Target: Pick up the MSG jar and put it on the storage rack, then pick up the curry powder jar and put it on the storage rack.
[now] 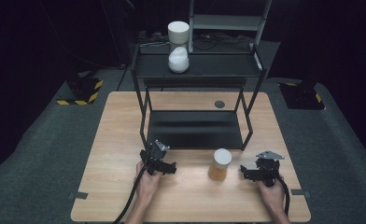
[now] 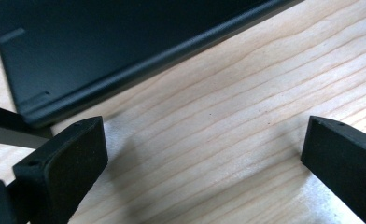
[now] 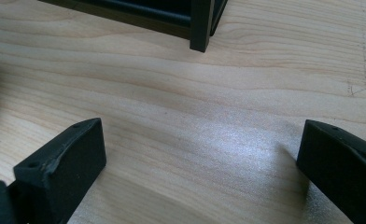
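Observation:
A jar (image 1: 219, 164) with amber contents and a white lid stands on the wooden table (image 1: 120, 140), in front of the black two-tier shelf rack (image 1: 195, 128). My left gripper (image 1: 158, 161) rests left of the jar near the rack's front left leg. It is open, with bare wood between its jaws (image 2: 204, 140). My right gripper (image 1: 260, 167) sits right of the jar and is also open over bare wood (image 3: 202, 144). A second jar (image 1: 178, 46), with white contents and a white lid, stands on the rack's top shelf.
The rack's lower shelf (image 2: 102, 46) lies close ahead of the left gripper, and a rack leg (image 3: 201, 23) stands ahead of the right one. A dark round disc (image 1: 219, 104) sits at the table's back. Dark carpet surrounds the table.

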`<state>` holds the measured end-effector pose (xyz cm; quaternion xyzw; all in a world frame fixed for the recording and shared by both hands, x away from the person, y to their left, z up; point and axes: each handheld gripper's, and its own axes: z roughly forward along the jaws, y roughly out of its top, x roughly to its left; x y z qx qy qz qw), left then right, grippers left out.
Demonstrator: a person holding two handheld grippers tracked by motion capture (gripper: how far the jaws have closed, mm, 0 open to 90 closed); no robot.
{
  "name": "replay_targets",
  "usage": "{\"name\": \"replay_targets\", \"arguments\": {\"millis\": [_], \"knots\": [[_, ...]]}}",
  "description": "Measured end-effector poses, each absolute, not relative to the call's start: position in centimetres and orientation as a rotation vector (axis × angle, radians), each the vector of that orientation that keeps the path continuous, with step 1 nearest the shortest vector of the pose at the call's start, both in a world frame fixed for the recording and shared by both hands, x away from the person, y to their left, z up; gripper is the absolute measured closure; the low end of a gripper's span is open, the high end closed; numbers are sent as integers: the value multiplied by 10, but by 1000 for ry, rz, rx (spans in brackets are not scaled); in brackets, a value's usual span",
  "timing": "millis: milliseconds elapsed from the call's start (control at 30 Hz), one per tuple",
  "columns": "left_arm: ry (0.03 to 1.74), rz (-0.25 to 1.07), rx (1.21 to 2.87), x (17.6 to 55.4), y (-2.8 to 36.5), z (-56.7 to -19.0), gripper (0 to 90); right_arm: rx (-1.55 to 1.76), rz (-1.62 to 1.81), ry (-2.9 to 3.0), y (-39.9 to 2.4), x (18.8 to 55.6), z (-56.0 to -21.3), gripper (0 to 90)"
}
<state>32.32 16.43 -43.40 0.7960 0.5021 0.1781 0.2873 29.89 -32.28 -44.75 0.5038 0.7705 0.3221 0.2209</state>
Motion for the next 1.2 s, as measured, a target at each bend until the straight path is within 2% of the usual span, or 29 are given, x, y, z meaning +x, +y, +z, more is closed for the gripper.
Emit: {"name": "replay_targets", "arguments": {"millis": [333, 1200], "knots": [[1310, 548, 2027, 300, 169, -452, 7, 1391, 891, 2131, -323, 299, -448, 8], [1309, 542, 2027, 301, 170, -452, 4, 1370, 890, 2185, -323, 298, -442, 17]]}}
